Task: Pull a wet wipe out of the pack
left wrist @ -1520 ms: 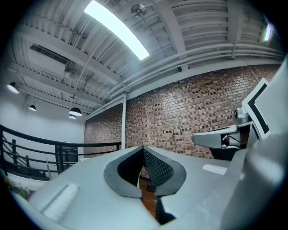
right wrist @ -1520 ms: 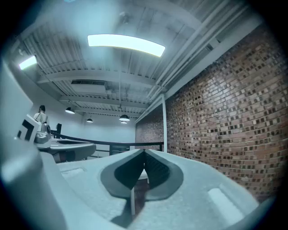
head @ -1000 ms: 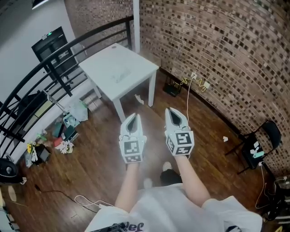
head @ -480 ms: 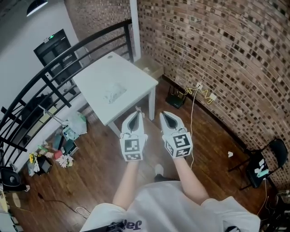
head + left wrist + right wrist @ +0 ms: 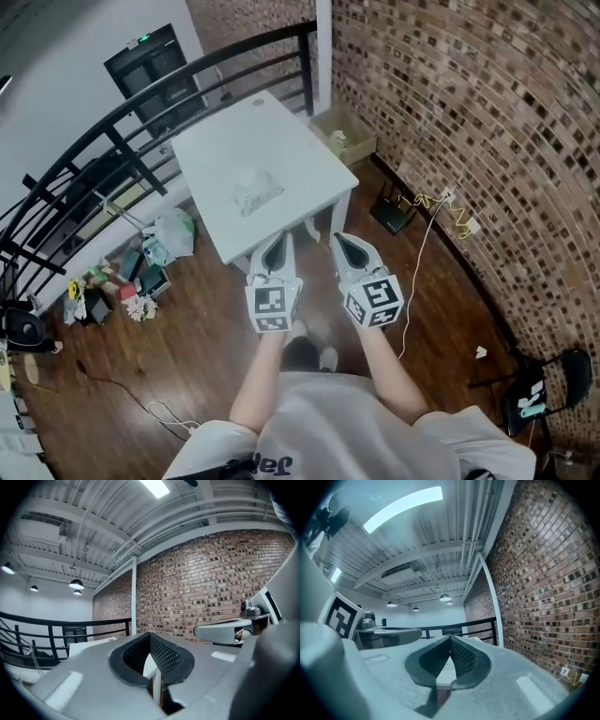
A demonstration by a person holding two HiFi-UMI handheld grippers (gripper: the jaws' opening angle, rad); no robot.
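Observation:
A crumpled, pale wet wipe pack lies near the middle of a white square table in the head view. Both grippers are held level over the wooden floor, just short of the table's near edge. The left gripper is shut with nothing in it, and its tips meet in the left gripper view. Beside it the right gripper is also shut and empty, its jaws closed to a point in the right gripper view. The pack lies a little beyond the tips of both grippers.
A black railing runs behind and to the left of the table, and a brick wall is on the right. An open box sits by the wall. Bags and clutter lie on the left floor, cables on the right, a chair at lower right.
Both grippers have moved forward together toward the table, which now lies much closer to their tips. Both have stayed shut and empty.

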